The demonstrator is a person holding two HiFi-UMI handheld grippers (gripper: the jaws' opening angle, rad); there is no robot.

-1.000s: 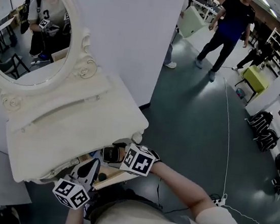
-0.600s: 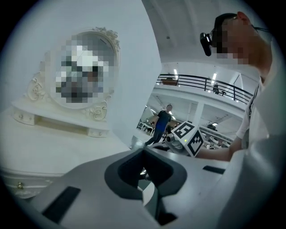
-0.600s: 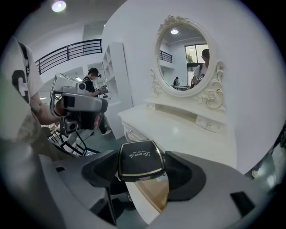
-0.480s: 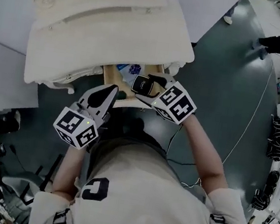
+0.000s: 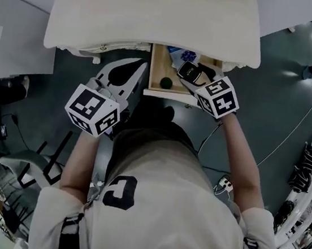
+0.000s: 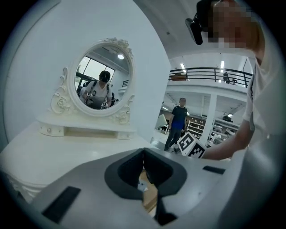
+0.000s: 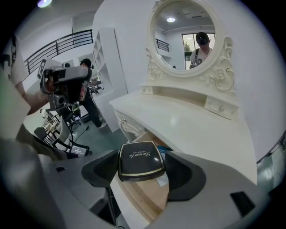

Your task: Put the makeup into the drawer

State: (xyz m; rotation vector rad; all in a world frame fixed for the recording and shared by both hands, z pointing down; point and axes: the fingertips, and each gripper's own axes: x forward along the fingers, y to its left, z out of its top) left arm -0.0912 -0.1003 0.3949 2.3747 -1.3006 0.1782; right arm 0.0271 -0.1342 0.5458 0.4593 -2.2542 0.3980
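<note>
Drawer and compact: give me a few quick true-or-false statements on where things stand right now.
1. The drawer is shut. False: it is pulled out from under the dressing table.
2. The right gripper grips the black compact. True.
3. The left gripper holds makeup too. False: its jaws are together with nothing between them.
4. A small green ball lies in the drawer. True.

Open drawer (image 5: 157, 64), tabletop (image 5: 153, 18) overhanging its back, green ball (image 5: 166, 83) on its floor
</note>
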